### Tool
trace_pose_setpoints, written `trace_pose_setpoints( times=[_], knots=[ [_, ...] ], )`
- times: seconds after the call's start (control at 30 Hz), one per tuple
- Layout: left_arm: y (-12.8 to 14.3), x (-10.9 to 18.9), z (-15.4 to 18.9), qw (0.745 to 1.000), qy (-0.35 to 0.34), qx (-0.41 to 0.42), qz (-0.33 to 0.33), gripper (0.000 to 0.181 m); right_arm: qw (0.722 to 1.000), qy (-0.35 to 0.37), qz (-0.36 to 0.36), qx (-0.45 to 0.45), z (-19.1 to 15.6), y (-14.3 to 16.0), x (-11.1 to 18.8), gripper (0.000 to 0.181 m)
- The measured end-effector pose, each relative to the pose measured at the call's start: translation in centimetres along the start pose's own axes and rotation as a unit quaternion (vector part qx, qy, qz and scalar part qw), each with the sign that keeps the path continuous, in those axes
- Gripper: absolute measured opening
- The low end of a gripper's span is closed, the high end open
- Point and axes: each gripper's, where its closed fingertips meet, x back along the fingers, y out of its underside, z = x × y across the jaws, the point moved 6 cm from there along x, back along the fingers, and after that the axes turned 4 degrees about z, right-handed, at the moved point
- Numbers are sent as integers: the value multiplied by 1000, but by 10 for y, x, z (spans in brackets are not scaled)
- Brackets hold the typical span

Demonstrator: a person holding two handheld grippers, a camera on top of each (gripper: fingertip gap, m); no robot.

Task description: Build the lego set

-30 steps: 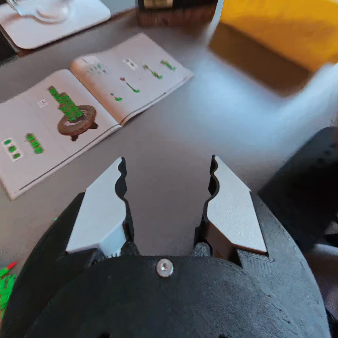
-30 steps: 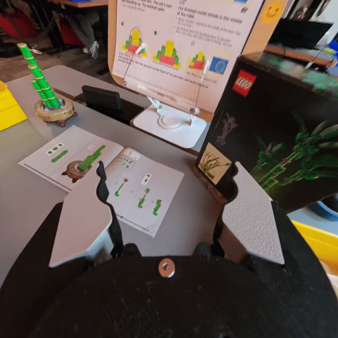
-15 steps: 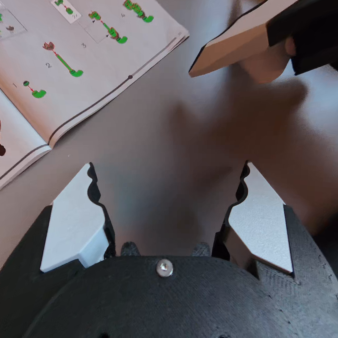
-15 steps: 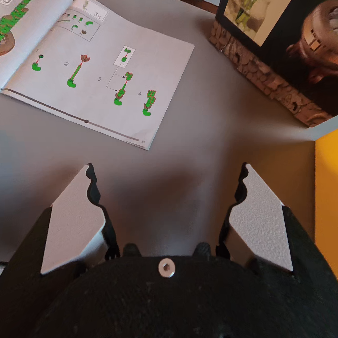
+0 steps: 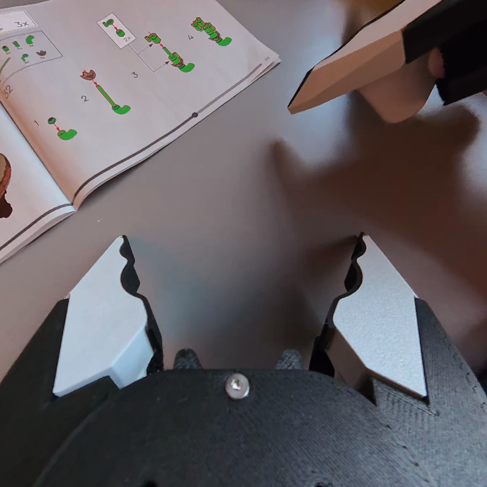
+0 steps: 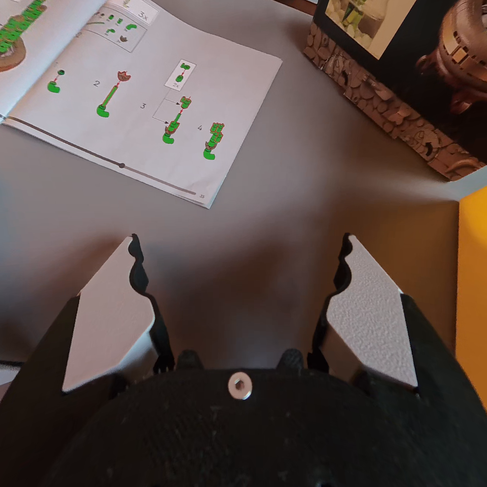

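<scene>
The open instruction booklet lies on the grey table, at the upper left of the left wrist view. It also shows in the right wrist view, with drawings of green stem pieces. My left gripper is open and empty, pointing down at bare table just right of the booklet. My right gripper is open and empty over bare table below the booklet's corner. One of the right gripper's fingers shows at the upper right of the left wrist view. No loose bricks are in view.
The dark set box stands at the upper right of the right wrist view. A yellow bin sits at the right edge, close to my right gripper's right finger.
Both grippers tilted down from a high view of the room to close over the table. Both have opened wider than a second ago. The booklet now looks nearer.
</scene>
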Motion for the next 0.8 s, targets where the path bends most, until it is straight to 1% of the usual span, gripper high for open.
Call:
trace_pose_setpoints(
  times=[0.07,0.1,0.17,0.2,0.27,0.3,0.33,0.37,0.4,0.43,0.5,0.53,0.6,0.67,0.8],
  knots=[
    [0,0,0,1000,0,0,2,158,1000,-7,11,-6,1,-2,2,141],
    [0,0,0,1000,0,0,2,158,1000,-13,17,-8,2,-2,3,136],
    [0,0,0,1000,0,0,3,158,999,-28,35,-14,2,-6,5,119],
    [0,0,0,1000,1,-1,4,158,998,-39,46,-18,1,-8,7,105],
    [0,0,0,1000,1,-1,5,158,993,-86,69,-39,-6,-14,12,56],
    [0,0,0,1000,2,-1,6,158,989,-108,79,-67,-8,-17,14,49],
    [0,0,0,1000,2,-1,6,158,983,-129,84,-101,-10,-19,15,45],
    [0,0,0,1000,2,-1,6,158,976,-149,81,-137,-11,-19,14,31],
    [0,0,0,1000,2,-1,6,158,967,-168,75,-175,-12,-19,13,24],
    [0,0,0,1000,2,-1,6,158,958,-183,65,-212,-11,-18,11,25],
    [0,0,0,1000,2,-1,6,158,942,-198,19,-269,-8,-12,5,28],
    [0,-1,0,1000,2,-1,6,158,936,-208,7,-283,-8,-11,4,29],
    [0,0,0,1000,2,-2,6,158,927,-207,11,-312,-3,-14,2,27],
    [0,0,0,1000,3,-2,6,158,923,-198,8,-330,0,-16,-1,27],
    [1,0,0,1000,3,-3,6,158,912,-205,-14,-354,-3,-15,-11,26]
  ],
)
